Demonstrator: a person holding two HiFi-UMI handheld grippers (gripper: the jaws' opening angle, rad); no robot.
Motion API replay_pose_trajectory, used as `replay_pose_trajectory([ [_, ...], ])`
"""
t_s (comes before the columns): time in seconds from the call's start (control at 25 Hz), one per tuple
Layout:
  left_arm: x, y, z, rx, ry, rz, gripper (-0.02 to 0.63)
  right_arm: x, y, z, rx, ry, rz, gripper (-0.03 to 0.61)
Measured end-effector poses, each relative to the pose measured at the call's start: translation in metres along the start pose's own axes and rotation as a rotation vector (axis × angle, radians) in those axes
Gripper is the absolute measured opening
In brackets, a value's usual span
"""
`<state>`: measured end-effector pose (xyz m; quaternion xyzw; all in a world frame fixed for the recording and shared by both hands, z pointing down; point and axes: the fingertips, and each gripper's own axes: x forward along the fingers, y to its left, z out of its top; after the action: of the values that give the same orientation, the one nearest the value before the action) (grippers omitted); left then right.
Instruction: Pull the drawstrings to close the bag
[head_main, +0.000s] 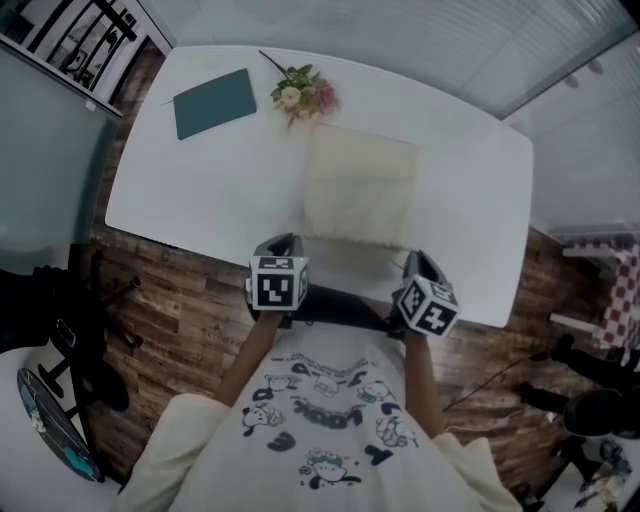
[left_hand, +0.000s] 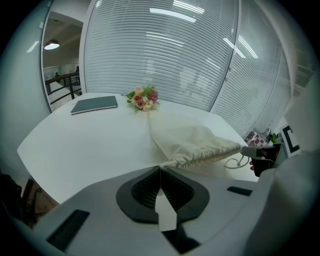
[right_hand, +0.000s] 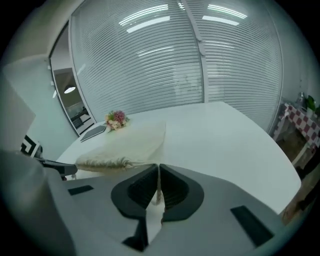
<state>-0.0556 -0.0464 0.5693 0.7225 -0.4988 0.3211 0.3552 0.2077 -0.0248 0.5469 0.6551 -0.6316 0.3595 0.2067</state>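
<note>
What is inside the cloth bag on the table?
Nothing inside shows. The bag lies on the table with its mouth bunched together, so its cloth covers whatever may be in there.

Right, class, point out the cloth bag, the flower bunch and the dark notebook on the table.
cloth bag (head_main: 360, 185), head view, middle of its cream fabric.
flower bunch (head_main: 303, 95), head view, on the blossoms.
dark notebook (head_main: 214, 103), head view, centre of its cover.
</note>
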Motion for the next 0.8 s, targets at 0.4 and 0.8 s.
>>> replay_pose_trajectory([
  [0.4, 0.002, 0.016, -0.001, -0.246, -0.017, -0.034, 0.046, -0.007, -0.018, 0.002, 0.255, -0.053, 0.0, 0.018],
  [0.8, 0.002, 0.046, -0.002, -0.304, -0.047, 0.05, 0.046, -0.004, -0.045, -0.004, 0.463, -0.083, -0.04, 0.018],
])
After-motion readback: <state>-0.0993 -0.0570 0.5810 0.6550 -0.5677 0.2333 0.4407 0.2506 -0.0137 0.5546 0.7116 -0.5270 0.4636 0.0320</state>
